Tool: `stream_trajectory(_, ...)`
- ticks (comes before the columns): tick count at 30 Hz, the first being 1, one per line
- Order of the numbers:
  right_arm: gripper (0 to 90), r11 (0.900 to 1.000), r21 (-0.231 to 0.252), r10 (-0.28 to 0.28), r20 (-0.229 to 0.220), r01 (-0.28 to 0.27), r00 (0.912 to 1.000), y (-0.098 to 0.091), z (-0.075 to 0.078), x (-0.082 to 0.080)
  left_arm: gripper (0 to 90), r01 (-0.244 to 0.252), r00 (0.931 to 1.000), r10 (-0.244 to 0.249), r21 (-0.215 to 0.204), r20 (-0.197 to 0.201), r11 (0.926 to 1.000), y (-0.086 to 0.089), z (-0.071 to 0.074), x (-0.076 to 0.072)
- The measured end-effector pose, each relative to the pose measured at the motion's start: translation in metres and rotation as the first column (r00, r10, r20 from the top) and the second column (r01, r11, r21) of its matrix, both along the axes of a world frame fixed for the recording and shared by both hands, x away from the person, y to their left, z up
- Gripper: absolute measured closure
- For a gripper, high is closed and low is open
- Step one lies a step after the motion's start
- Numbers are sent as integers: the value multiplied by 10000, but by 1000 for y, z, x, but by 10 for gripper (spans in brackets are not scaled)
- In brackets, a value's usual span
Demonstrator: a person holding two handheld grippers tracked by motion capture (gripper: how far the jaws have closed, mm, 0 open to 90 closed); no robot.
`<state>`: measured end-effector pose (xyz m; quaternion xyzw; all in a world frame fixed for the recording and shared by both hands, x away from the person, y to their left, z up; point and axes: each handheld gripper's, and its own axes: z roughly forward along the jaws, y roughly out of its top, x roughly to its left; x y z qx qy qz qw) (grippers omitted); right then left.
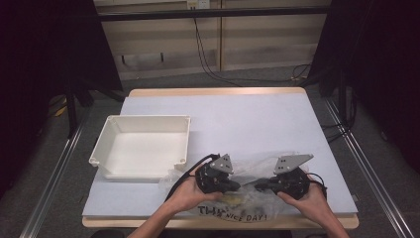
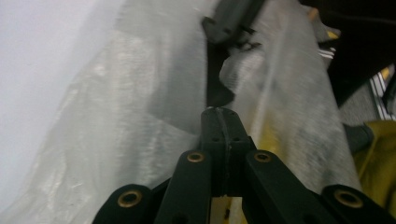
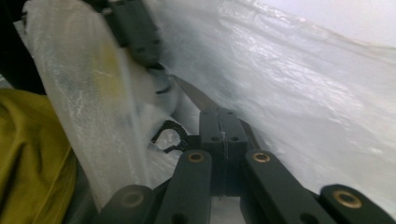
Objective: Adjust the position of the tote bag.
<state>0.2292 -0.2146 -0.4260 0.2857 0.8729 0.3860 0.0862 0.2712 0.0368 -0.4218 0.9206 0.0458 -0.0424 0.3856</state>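
High view: both grippers, left gripper (image 1: 236, 185) and right gripper (image 1: 258, 186), clamp the thin plastic bag (image 1: 247, 171) (limp, slippery); grip film edges at 6 o'clock.

A plastic bag (image 1: 247, 171) was spread just right of the tray (image 1: 141, 146), nearer the table's (image 1: 257, 119) front edge.

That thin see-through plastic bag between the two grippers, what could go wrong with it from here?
The plastic bag is thin film, and both the left gripper and right gripper look clamped shut on it; pulling apart could tear it or let it slip out. It lies at the table's near edge, so it might slide off. The white bin sits close beside the left hand and could get bumped.
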Motion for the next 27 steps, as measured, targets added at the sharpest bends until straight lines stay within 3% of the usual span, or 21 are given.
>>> stream_trajectory(1, 900, 10000, 41, -15, -60, 15, 10000, -1, 0, 1, 900, -54, 9999, 51, 198, 159, 9998, 1, 0, -2)
stream_trajectory(3, 900, 9999, 73, -89, -79, 89, 9999, -3, -1, 2, 900, -130, 9999, 127, 237, 91, 9996, 3, -1, -2)
stream_trajectory(6, 900, 10000, -39, -89, -20, 89, 10000, -2, 0, 2, 900, -356, 9989, 346, 337, 317, 9988, 5, -1, -2)
stream_trajectory(8, 900, 9998, -157, -74, 4, 74, 10000, -1, 1, 1, 900, -574, 9973, 567, 132, 459, 9983, 7, 1, -2)
stream_trajectory(10, 900, 9999, -150, -78, 13, 79, 10000, -2, 1, 0, 900, -697, 9965, 685, 246, 477, 9973, 10, 3, 1)
stream_trajectory(11, 900, 9999, -136, -106, 18, 106, 9999, -3, 1, 0, 900, -745, 9966, 743, 37, 358, 9972, 12, 4, 3)
stream_trajectory(14, 900, 9999, -44, -127, -24, 127, 9999, -4, 0, 0, 900, -878, 9946, 852, 430, 599, 9952, 13, 2, 4)
stream_trajectory(16, 900, 9997, -155, -174, -3, 174, 9998, -5, 1, -1, 900, -874, 9949, 851, 415, 542, 9953, 16, 2, 7)
stream_trajectory(21, 900, 9997, -135, -223, -49, 222, 9997, -10, 1, -4, 900, -1649, 9842, 1598, 659, 763, 9841, 25, 4, 17)
stream_trajectory(27, 900, 9994, -262, -222, -3, 222, 9998, -15, 2, -18, 900, -1706, 9824, 1631, 809, 908, 9820, 28, 5, 22)
